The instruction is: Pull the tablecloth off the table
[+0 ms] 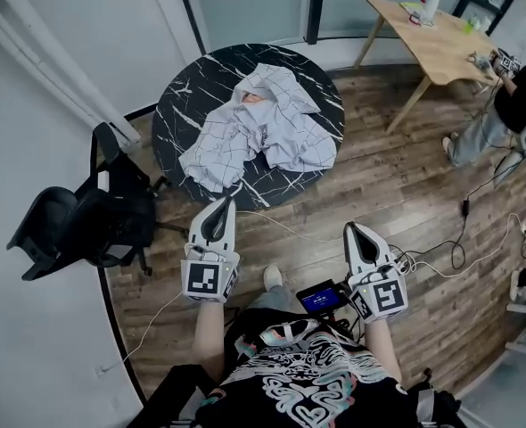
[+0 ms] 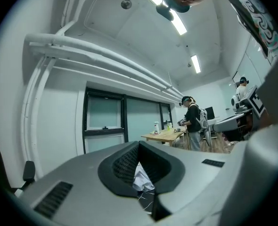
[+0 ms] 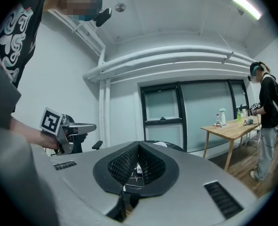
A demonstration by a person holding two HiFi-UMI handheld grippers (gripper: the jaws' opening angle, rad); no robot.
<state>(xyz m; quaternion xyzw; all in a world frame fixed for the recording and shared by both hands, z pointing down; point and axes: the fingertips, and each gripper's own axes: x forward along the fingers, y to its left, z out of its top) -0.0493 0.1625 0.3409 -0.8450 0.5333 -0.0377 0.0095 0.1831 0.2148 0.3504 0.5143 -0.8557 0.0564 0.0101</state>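
Black marble veined with white forms the top of the round table (image 1: 176, 105). The tablecloth (image 1: 263, 127), white with a thin dark grid, lies crumpled in a heap on it. The cloth is gathered over the middle and the near side of the top, and one corner almost reaches the near rim. The left part of the marble is left bare.

Few containers can be made out. On the wooden table (image 1: 441, 47), beyond the round table and to its right, stand what seems to be a white spray bottle (image 1: 432, 3) and a small green bottle (image 3: 239, 113). Their contents cannot be read at this size.

Both grippers are held level on the near side of the round table and pointed toward it. The left gripper (image 1: 225, 203) is clenched with its jaws pressed together and nothing caught between them. Its tip is seen at the near rim, just short of the cloth's nearest corner and not touching it. In the left gripper view a patch of the cloth shows through the hollow behind the closed tips. The right gripper (image 1: 352, 228) is likewise clamped on nothing. It is held further back from the round table, to the right of the left gripper and well apart from the cloth.

A black office chair (image 1: 85, 221) stands just left of the round table. A person (image 1: 513, 105) is seen at the wooden table, and cables (image 1: 459, 248) trail over the wood floor to the round table's right.
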